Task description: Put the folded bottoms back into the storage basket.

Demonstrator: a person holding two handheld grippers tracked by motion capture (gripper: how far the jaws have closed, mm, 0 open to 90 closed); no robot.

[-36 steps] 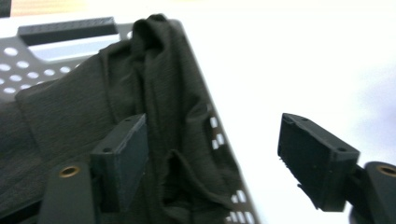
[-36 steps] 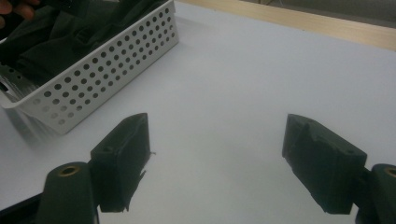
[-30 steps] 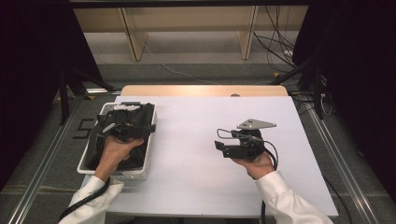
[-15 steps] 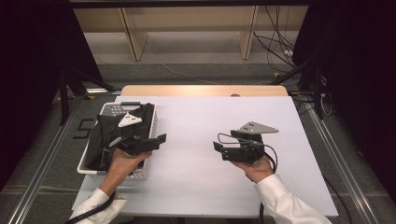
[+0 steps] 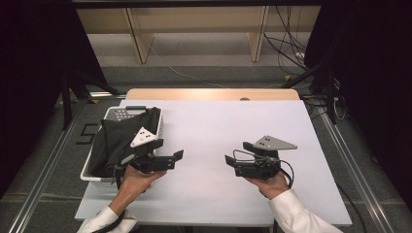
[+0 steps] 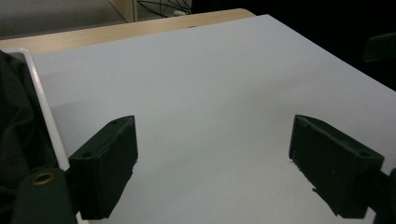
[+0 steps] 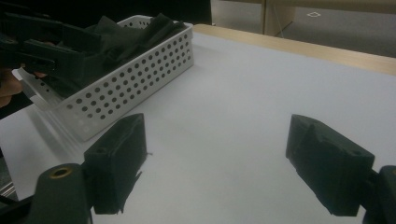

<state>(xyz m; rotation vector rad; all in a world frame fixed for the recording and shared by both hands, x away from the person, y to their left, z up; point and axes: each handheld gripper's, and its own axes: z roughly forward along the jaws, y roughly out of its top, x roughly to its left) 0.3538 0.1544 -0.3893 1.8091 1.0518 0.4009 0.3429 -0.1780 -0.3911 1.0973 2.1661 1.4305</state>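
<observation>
The dark cloth [image 5: 119, 138] lies bunched in the white perforated basket [image 5: 92, 167] at the left edge of the white table [image 5: 218, 126], one fold draped over the basket's far right rim. The right gripper view shows what the high view cannot: the rows of round holes in the basket's side wall [image 7: 135, 79] and the cloth [image 7: 140, 28] heaped above its rim. The left gripper view catches just a strip of that rim [image 6: 44, 112] with cloth [image 6: 16, 121] beside it. The left gripper [image 5: 176, 158] hovers over bare table just right of the basket, its jaws wide apart and holding nothing. The right gripper [image 5: 232, 162] hangs well apart from it, pointing toward it, jaws likewise spread wide and empty
</observation>
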